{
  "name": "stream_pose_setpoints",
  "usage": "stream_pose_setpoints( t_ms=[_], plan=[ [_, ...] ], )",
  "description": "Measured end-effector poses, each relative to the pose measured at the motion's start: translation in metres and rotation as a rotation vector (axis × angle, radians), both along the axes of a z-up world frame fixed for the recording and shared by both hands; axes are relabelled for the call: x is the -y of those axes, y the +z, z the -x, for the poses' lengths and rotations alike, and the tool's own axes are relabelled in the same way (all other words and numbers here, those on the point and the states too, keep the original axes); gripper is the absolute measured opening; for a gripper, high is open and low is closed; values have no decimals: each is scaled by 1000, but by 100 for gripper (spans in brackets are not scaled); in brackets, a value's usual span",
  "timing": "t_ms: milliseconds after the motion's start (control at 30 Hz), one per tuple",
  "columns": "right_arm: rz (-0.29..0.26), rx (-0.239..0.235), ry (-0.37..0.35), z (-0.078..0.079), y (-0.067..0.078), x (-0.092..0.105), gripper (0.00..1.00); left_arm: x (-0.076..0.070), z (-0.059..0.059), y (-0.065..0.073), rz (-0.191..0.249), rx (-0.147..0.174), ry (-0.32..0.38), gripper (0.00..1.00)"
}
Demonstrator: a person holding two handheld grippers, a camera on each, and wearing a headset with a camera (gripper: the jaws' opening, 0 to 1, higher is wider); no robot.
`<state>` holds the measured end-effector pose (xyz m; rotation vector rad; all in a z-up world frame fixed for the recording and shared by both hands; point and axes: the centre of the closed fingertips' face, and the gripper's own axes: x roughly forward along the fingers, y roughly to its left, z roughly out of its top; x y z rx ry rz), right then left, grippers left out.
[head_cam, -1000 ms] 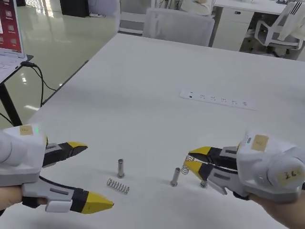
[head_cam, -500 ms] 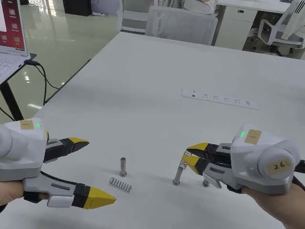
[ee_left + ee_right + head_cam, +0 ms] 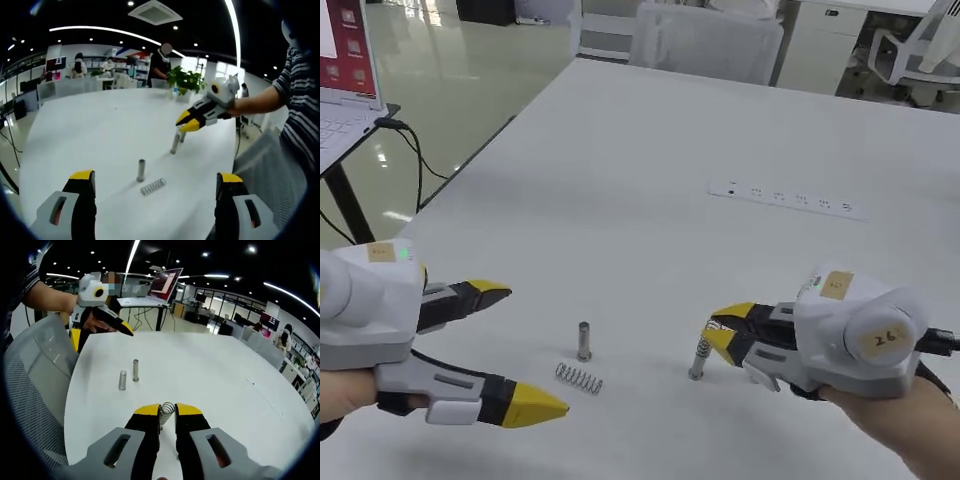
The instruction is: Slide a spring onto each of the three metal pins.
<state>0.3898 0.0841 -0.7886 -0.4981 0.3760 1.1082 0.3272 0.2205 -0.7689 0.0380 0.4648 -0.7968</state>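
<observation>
Looks like 0 pins clearly done. The right hand-held gripper (image 3: pixel 716 328) pinches a spring (image 3: pixel 167 410) atop the lower-centre pin (image 3: pixel 698 360). The left hand-held gripper (image 3: pixel 535 350) is open and empty. A bare pin (image 3: pixel 584 340) and a loose spring (image 3: pixel 579 378) sit lower-left on the table (image 3: pixel 650 180).

The one figure that could be read was a handwritten "26" on a round yellow sticker (image 3: pixel 885 338) at the rear end of the right gripper (image 3: pixel 722 327). A smaller yellow label (image 3: pixel 835 285) on top of that gripper's body and a similar yellow tag (image 3: pixel 380 252) on the left gripper (image 3: pixel 525 348) bore marks too small to make out. The laptop screen (image 3: pixel 342 60) at the left edge showed a red page whose writing could not be read.
</observation>
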Motion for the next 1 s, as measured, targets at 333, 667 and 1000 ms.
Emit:
stream_pose_setpoints(
  t_ms=[333, 667, 1000],
  plan=[
    [30, -23, -8, 2, -29, -4, 8, 3, 2, -3, 3, -11, -1, 98],
    [39, -29, 0, 2, -25, -4, 9, 4, 1, 0, 10, -6, 4, 97],
    [16, -28, -6, 6, -13, -1, 11, 5, 0, 4, 15, 0, 3, 97]
  ],
)
